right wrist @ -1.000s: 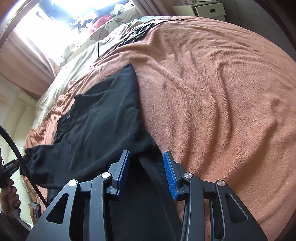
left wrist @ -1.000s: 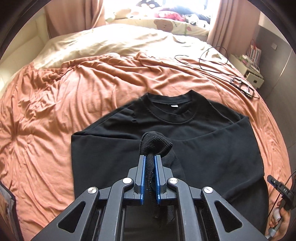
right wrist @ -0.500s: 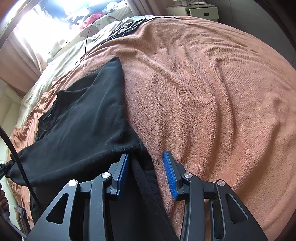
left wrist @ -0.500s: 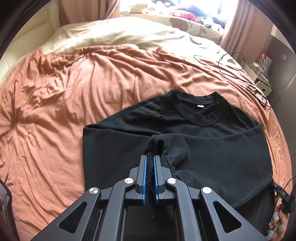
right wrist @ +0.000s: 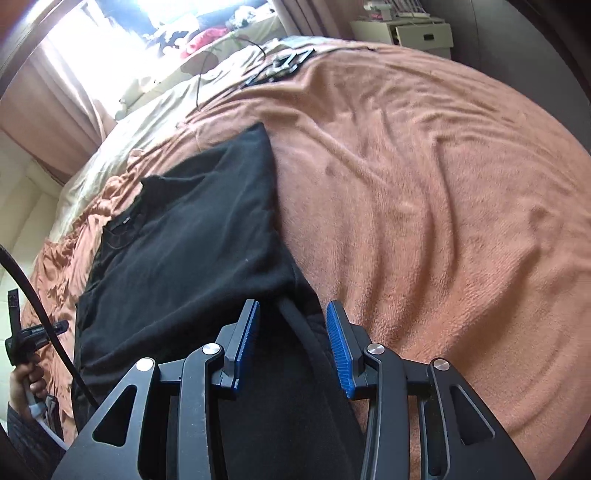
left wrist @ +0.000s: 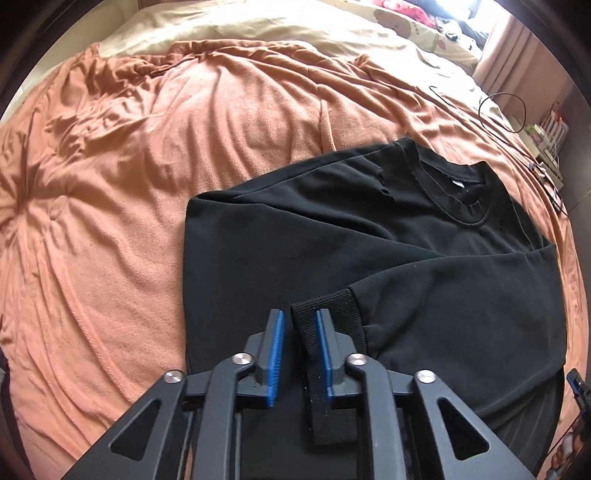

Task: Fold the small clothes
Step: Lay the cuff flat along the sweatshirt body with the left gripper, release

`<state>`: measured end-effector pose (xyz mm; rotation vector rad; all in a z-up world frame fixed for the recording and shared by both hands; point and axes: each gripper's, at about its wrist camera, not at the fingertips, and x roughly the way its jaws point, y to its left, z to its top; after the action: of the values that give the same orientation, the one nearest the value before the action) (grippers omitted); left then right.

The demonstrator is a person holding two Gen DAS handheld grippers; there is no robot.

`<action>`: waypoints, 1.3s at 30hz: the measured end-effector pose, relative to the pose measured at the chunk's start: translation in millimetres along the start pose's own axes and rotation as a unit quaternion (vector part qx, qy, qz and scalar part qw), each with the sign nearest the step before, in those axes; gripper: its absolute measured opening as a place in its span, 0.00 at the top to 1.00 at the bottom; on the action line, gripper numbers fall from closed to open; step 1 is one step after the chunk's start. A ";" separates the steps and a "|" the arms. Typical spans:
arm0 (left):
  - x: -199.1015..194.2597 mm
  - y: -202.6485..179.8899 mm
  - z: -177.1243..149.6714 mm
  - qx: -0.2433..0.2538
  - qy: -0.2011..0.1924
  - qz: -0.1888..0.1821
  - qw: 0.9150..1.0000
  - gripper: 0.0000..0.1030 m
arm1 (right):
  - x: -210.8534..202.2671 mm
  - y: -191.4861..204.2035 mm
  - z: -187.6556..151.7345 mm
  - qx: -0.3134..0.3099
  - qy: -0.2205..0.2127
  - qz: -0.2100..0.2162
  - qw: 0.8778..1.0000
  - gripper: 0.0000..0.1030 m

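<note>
A black sweatshirt (left wrist: 332, 236) lies flat on the orange blanket (left wrist: 129, 184), collar toward the far right, one sleeve folded across its body. The sleeve's ribbed cuff (left wrist: 325, 310) lies between the blue pads of my left gripper (left wrist: 300, 321), which stands open just above it. In the right wrist view the same sweatshirt (right wrist: 192, 251) stretches away to the left. My right gripper (right wrist: 291, 314) is open over the garment's lower right edge, where a dark band of fabric (right wrist: 306, 339) runs between the fingers without being clamped.
Cream bedding (left wrist: 258, 26) and pillows lie at the bed's far end. Black cables (left wrist: 502, 107) trail near the right edge. A white nightstand (right wrist: 417, 33) stands beyond the bed. A hand on the other gripper's handle (right wrist: 26, 369) shows at the left.
My left gripper has lowered the cuff onto the sweatshirt and opened, letting it go. The right gripper stayed open and shifted slightly along the garment's edge.
</note>
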<state>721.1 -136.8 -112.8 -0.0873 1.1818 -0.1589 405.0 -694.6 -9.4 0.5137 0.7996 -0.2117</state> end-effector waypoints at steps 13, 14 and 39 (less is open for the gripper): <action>49.0 -1.8 1.0 0.003 0.001 -0.007 1.000 0.77 | 30.9 15.1 21.0 -0.034 0.001 -0.020 0.999 0.66; 49.1 -2.0 1.3 0.004 0.000 -0.005 1.000 0.89 | 35.7 15.3 21.3 -0.035 0.006 -0.020 0.999 0.66; 10.2 -4.4 -42.3 -0.016 0.027 -0.009 0.999 0.75 | 29.0 9.1 12.8 -0.043 0.021 -0.055 0.997 0.66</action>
<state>685.4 -142.2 -137.5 -0.1230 1.2376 -0.1593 436.3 -693.1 -19.8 0.3940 0.8759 -0.2665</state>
